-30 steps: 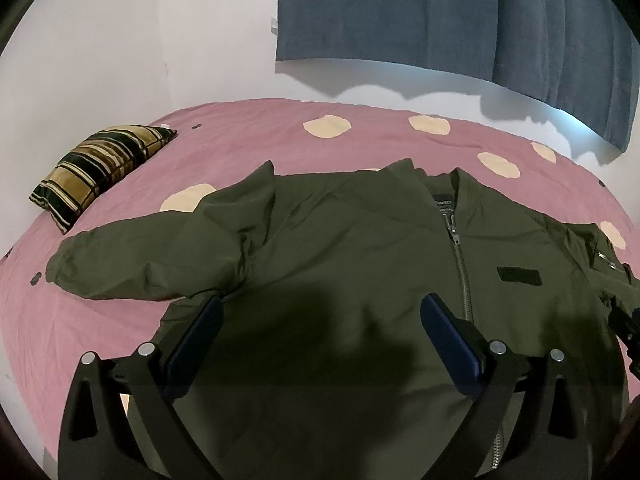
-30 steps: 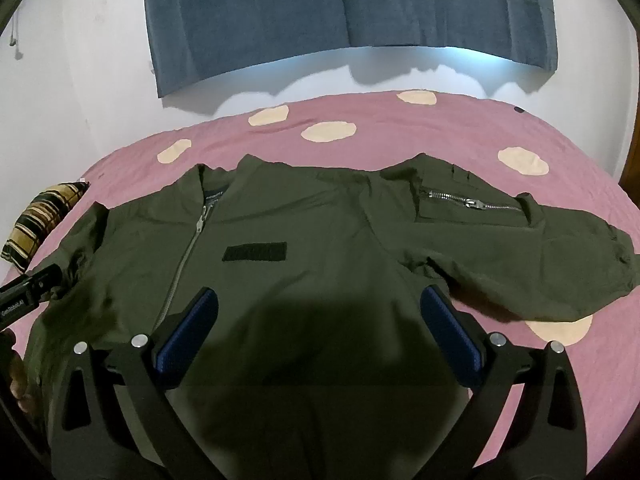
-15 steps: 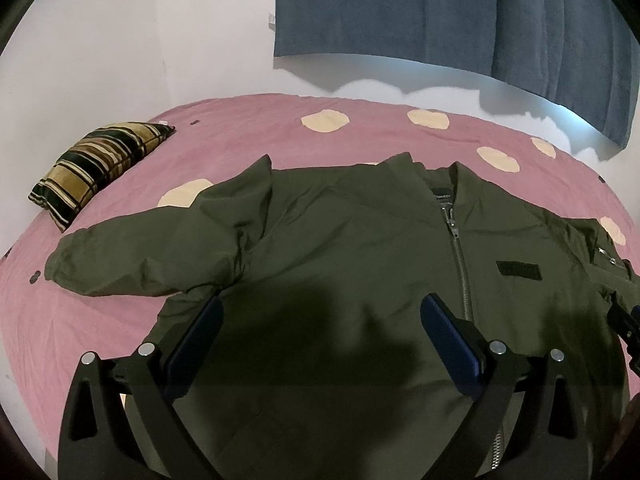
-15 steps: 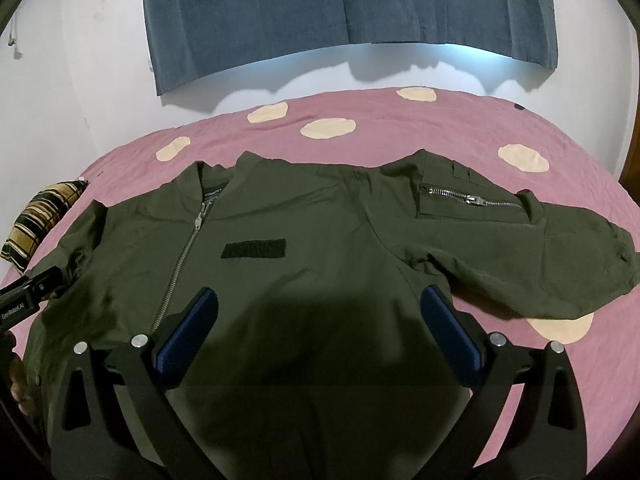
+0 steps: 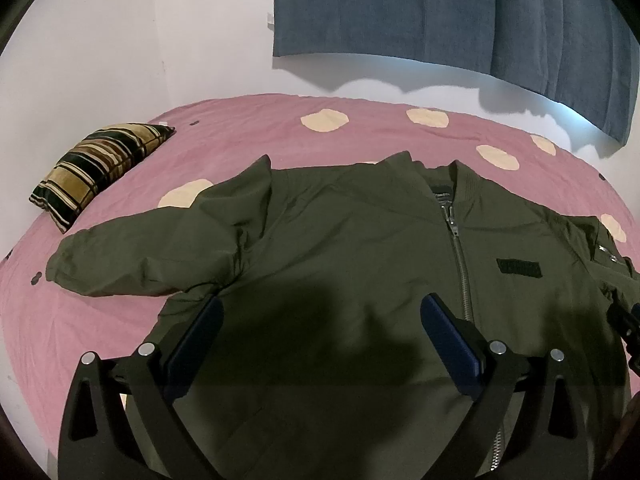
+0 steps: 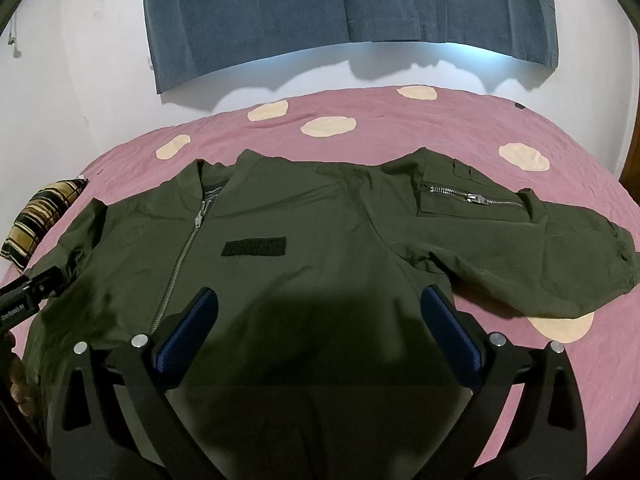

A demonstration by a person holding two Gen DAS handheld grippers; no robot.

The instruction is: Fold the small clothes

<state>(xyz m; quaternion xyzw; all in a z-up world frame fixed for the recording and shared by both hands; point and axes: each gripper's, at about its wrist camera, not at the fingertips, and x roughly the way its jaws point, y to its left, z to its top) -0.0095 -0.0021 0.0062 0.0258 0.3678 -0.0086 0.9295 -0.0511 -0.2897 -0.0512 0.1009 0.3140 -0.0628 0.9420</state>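
Left wrist: olive jacket lies flat, front up, zipped, mid-bed; its sleeve points toward the striped pillow at the bed's left edge. Left hand-held gripper hovers over it, jaws wide apart, empty. Hem cut off by frame bottom; chest patch text unreadable.

Right wrist: other sleeve with zip pocket reaches toward bed's right edge. Right hand-held gripper spread open, empty.

Versus 1 s ago: jacket unmoved, cameras slightly farther back.

Neck label inside jacket collar, print too small to read, black chest patch, lettering illegible
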